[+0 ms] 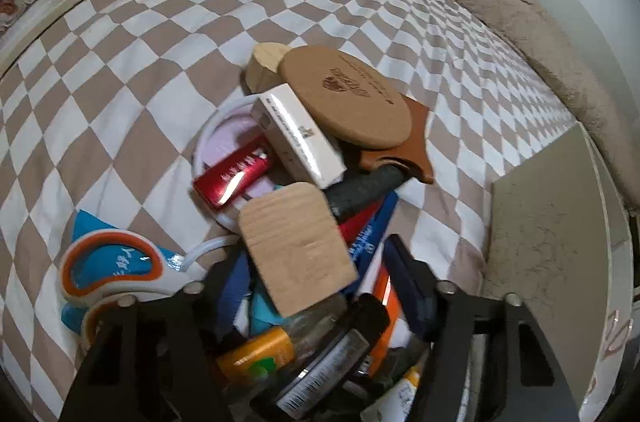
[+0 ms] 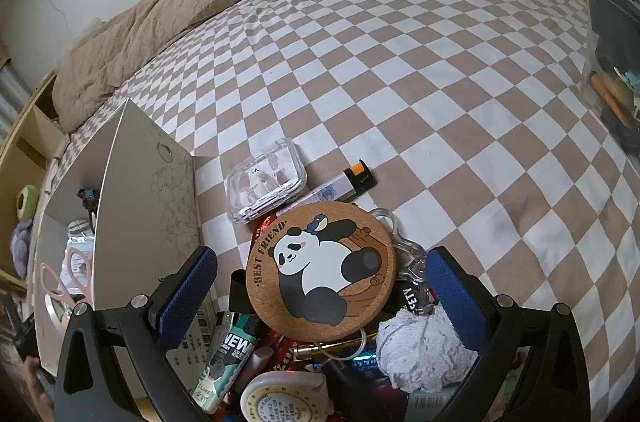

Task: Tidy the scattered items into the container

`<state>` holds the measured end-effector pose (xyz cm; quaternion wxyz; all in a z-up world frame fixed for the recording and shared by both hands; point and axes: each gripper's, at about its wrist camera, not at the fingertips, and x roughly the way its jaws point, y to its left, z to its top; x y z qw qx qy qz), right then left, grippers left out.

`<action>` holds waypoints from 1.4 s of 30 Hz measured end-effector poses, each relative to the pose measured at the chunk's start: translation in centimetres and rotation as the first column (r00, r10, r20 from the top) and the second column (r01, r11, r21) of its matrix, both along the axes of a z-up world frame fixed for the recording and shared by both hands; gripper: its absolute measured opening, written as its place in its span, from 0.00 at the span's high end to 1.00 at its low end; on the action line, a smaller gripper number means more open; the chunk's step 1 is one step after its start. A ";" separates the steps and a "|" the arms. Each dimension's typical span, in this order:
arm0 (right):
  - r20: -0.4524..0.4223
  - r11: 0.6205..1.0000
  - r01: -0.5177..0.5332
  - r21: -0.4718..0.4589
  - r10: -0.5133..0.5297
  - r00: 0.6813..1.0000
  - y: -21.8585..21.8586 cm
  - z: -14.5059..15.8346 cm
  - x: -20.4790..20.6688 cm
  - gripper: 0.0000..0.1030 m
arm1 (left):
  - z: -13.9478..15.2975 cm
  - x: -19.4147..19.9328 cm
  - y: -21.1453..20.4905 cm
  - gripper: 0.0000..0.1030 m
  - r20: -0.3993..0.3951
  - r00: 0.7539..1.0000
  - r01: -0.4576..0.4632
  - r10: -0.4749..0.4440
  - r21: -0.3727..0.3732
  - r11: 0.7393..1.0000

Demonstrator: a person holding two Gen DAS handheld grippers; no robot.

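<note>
Your left gripper point(image 1: 320, 262) is hanging over the pile, its fingers point(image 1: 408, 274) flanking a rounded wooden block point(image 1: 296, 246) with visible grain; motion blur makes it hard to say whether the pads are pressing on it yet. Beside it, orange-and-white plastic scissors point(image 1: 112, 266) are lying on a glossy blue packet point(image 1: 90, 226). Farther out, a shiny red tube point(image 1: 234, 176), a white oblong box point(image 1: 298, 136) and a plain round cork coaster point(image 1: 348, 98) are stacking up on the checkered bed point(image 1: 120, 70).

Your right gripper point(image 2: 320, 282) is standing released, its blue ribbed fingers point(image 2: 188, 290) bracketing a panda-printed cork coaster point(image 2: 320, 262) without touching it. Beyond it are lying a clear plastic case point(image 2: 266, 180) and a lighter point(image 2: 348, 182). The grey cardboard container point(image 2: 152, 198) is sitting open at your left.
</note>
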<state>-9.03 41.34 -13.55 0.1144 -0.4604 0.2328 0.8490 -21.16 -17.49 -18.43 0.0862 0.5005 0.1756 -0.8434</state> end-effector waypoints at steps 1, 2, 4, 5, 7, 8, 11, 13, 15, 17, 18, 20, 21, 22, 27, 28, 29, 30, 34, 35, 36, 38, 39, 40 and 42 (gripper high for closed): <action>0.001 1.000 0.000 0.002 0.000 1.000 0.0 0.0 0.0 0.00 | 0.0 0.0 -0.2 0.53 0.000 1.000 -0.006 0.006 -0.004 1.000; 0.002 1.000 0.000 0.004 0.000 1.000 0.0 0.0 0.1 0.00 | 0.0 0.1 -0.4 0.53 -0.002 1.000 -0.010 0.011 0.002 1.000; 0.002 1.000 0.000 0.004 0.000 1.000 -0.1 -0.1 0.1 0.00 | 0.0 0.1 -0.7 0.54 -0.008 1.000 -0.019 0.019 0.024 1.000; 0.001 1.000 0.000 0.004 0.000 1.000 -0.1 -0.1 0.1 0.00 | 0.0 0.2 -0.8 0.55 -0.011 1.000 -0.022 0.022 0.031 0.999; -0.001 1.000 -0.003 0.003 0.003 1.000 -0.1 -0.1 0.2 0.00 | 0.1 0.3 -0.8 0.55 -0.013 1.000 -0.026 0.026 0.036 0.999; -0.001 1.000 -0.004 0.003 0.004 1.000 -0.1 -0.1 0.3 0.00 | 0.2 0.5 -0.8 0.55 -0.015 0.999 -0.028 0.029 0.039 0.999; -0.004 1.000 0.004 -0.004 -0.004 1.000 0.0 -0.1 0.7 0.00 | 0.5 0.7 -0.8 0.55 -0.023 0.999 -0.034 0.036 0.060 0.998; -0.004 1.000 0.018 -0.007 -0.018 1.000 0.2 -0.1 1.0 0.00 | 0.7 0.8 -0.7 0.55 -0.031 0.999 -0.037 0.039 0.069 0.997; -0.008 1.000 0.025 -0.016 -0.025 1.000 0.4 0.0 1.3 0.00 | 1.0 0.9 -0.6 0.55 -0.043 0.998 -0.040 0.043 0.082 0.996; -0.015 1.000 0.017 -0.025 -0.017 1.000 0.4 0.0 1.4 0.00 | 1.1 1.0 -0.6 0.55 -0.053 0.998 -0.041 0.046 0.092 0.995; -0.016 1.000 0.009 -0.022 -0.010 1.000 0.3 0.0 1.3 0.00 | 1.2 1.0 -0.6 0.55 -0.056 0.997 -0.042 0.048 0.093 0.995; -0.009 1.000 -0.009 0.001 0.009 1.000 -0.2 -0.1 0.9 0.00 | 1.3 1.1 -0.5 0.55 -0.060 0.997 -0.042 0.048 0.095 0.995; 0.002 1.000 -0.021 0.020 0.021 1.000 -0.6 -0.3 0.6 0.00 | 1.4 1.2 -0.5 0.55 -0.064 0.997 -0.044 0.050 0.098 0.994; 0.013 0.999 -0.032 0.037 0.032 0.999 -1.0 -0.6 0.4 0.00 | 1.6 1.3 -0.5 0.56 -0.069 0.996 -0.044 0.052 0.101 0.994; 0.056 0.990 -0.106 0.088 0.101 0.993 -2.8 -1.6 -0.8 0.00 | 2.6 1.7 -0.1 0.67 -0.106 0.993 -0.035 0.047 0.112 0.993; 0.067 0.988 -0.113 0.104 0.106 0.992 -3.0 -1.8 -1.0 0.00 | 2.8 1.7 0.0 0.67 -0.112 0.993 -0.032 0.044 0.113 0.993; 0.078 0.986 -0.119 0.118 0.110 0.991 -3.2 -2.0 -1.1 0.00 | 2.9 1.7 0.1 0.67 -0.115 0.992 -0.029 0.042 0.114 0.993; 0.089 0.983 -0.125 0.135 0.113 0.990 -3.4 -2.2 -1.3 0.00 | 3.0 1.7 0.2 0.67 -0.117 0.992 -0.027 0.040 0.114 0.993; 0.133 0.961 -0.159 0.225 0.131 0.982 -4.3 -2.9 -1.8 0.00 | 2.9 1.7 0.4 0.67 -0.110 0.993 -0.024 0.037 0.113 0.993; 0.142 0.954 -0.170 0.247 0.138 0.980 -4.6 -3.0 -1.9 0.00 | 2.9 1.7 0.5 0.67 -0.107 0.994 -0.026 0.038 0.111 0.993; 0.145 0.950 -0.178 0.256 0.144 0.979 -4.8 -3.0 -2.0 0.01 | 2.8 1.7 0.5 0.67 -0.103 0.994 -0.031 0.043 0.109 0.994; 0.135 0.957 -0.172 0.235 0.143 0.980 -4.7 -2.9 -2.0 0.07 | 2.3 1.7 0.1 0.50 -0.085 0.995 -0.044 0.053 0.107 0.993; 0.130 0.961 -0.165 0.224 0.138 0.982 -4.6 -2.8 -1.9 0.07 | 2.1 1.7 0.0 0.42 -0.076 0.995 -0.052 0.060 0.107 0.993; 0.127 0.962 -0.160 0.221 0.135 0.983 -4.5 -2.7 -1.8 0.07 | 2.0 1.7 -0.2 0.32 -0.072 0.995 -0.061 0.069 0.108 0.992; 0.125 0.960 -0.162 0.230 0.136 0.983 -4.5 -2.5 -1.6 0.07 | 1.9 1.8 -0.5 0.30 -0.069 0.994 -0.075 0.082 0.102 0.992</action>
